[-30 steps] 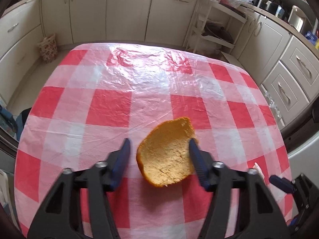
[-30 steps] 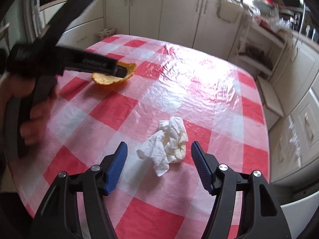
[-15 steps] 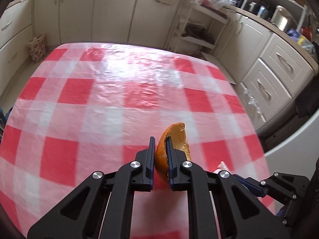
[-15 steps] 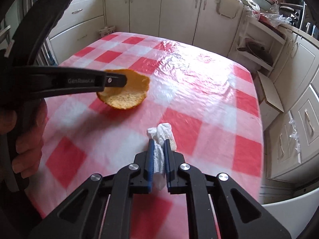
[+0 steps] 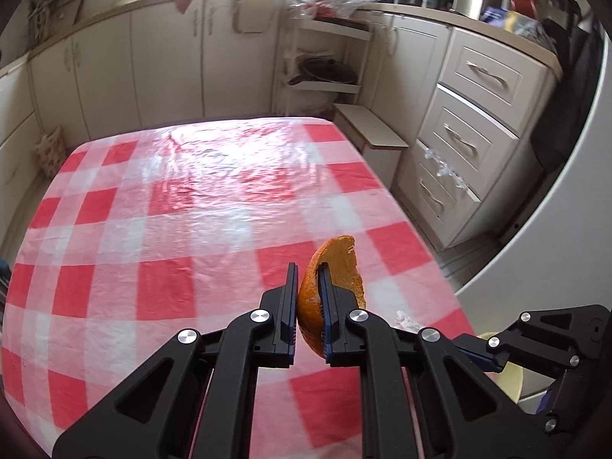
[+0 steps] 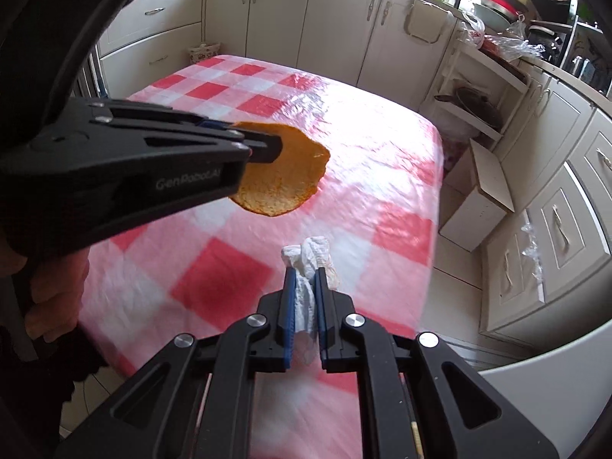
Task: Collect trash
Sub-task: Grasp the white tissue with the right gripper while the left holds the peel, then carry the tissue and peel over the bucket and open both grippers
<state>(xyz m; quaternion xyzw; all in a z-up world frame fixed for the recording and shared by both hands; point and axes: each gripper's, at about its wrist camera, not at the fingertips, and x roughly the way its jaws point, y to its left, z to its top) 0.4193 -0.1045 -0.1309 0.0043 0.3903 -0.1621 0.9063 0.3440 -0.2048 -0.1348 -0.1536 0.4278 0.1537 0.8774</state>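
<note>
My left gripper (image 5: 309,279) is shut on an orange peel (image 5: 336,267) and holds it in the air above the red-and-white checked table (image 5: 172,222). The peel also shows in the right wrist view (image 6: 283,176), held by the left gripper (image 6: 267,145). My right gripper (image 6: 305,279) is shut on a crumpled white tissue (image 6: 308,256) and holds it above the table's right part (image 6: 229,287). The right gripper also shows in the left wrist view (image 5: 478,352), low at the right, with a bit of the tissue (image 5: 405,319) visible.
Cream kitchen cabinets (image 5: 172,57) run behind the table, with drawers (image 5: 470,122) on the right. A pale yellow container rim (image 5: 508,375) shows under the right gripper. A white rounded surface (image 5: 554,229) stands at the right edge. A cardboard box (image 6: 478,195) stands by the table's far right corner.
Both grippers closed, the left on the peel, the right on the tissue, and lifted them off the table. Both have since risen higher and moved toward the table's right side.
</note>
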